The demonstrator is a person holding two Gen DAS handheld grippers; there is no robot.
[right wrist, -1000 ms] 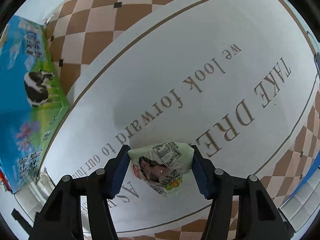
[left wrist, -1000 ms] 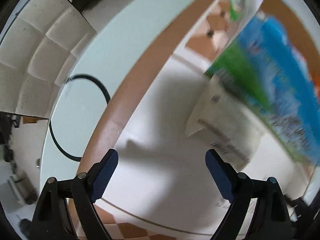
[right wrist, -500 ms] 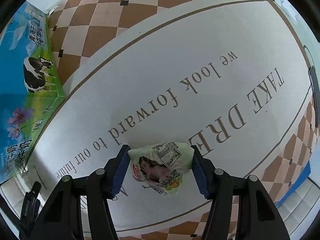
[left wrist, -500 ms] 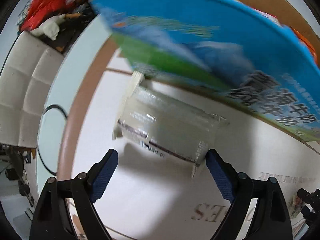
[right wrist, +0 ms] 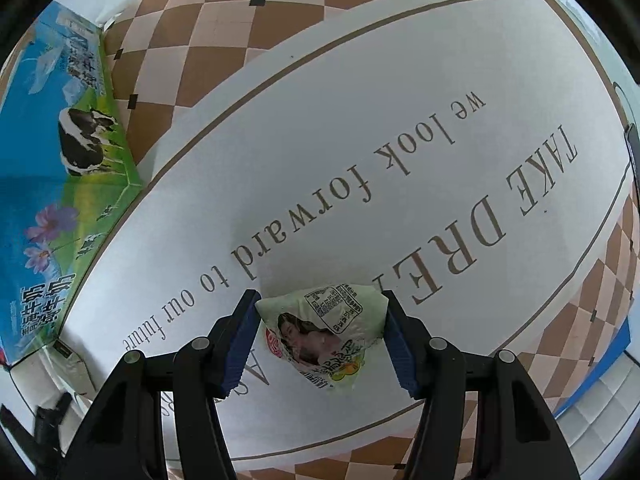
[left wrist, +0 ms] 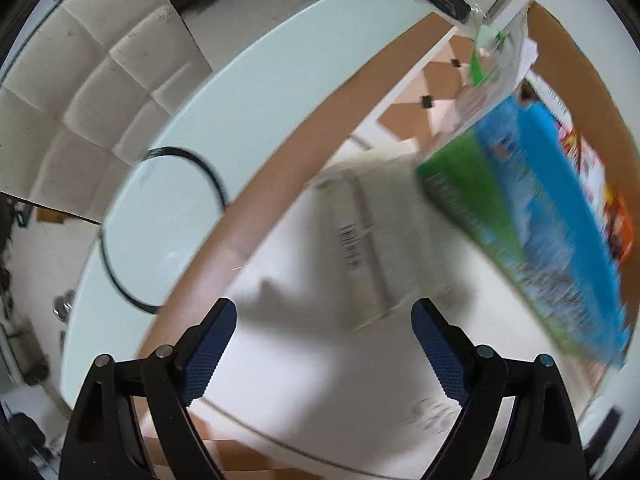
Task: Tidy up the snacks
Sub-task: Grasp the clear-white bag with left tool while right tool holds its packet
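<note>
Left wrist view: your left gripper point(left wrist: 324, 340) points down at the white mat point(left wrist: 320, 364), jaws spread wide with nothing between them. Just beyond the fingertips a clear plastic box point(left wrist: 368, 240) lies on the mat; a barcode label shows on it, too blurred to read. Right of the clear plastic box stands the milk carton box point(left wrist: 532, 232), blue and green, its print smeared by blur. Orange and red packets point(left wrist: 618, 220) show inside it past the blue wall. Left of the clear plastic box runs the brown border of the cloth, then the pale desk point(left wrist: 248, 92) with a black cable loop point(left wrist: 160, 224).

Right wrist view: your right gripper point(right wrist: 322, 340) pinches a snack packet point(right wrist: 324, 336) between both pads, just above the mat point(right wrist: 360, 120). The packet is pale green and crumpled, with a printed portrait, a red round mark, yellow-green lettering and a panel of small print, unreadable. Beyond the packet the mat reads "we look forward to our future" and "TAKE DRE…". Far left of the packet is the milk carton box point(right wrist: 52, 184): cow, purple flowers, Chinese characters.
</note>
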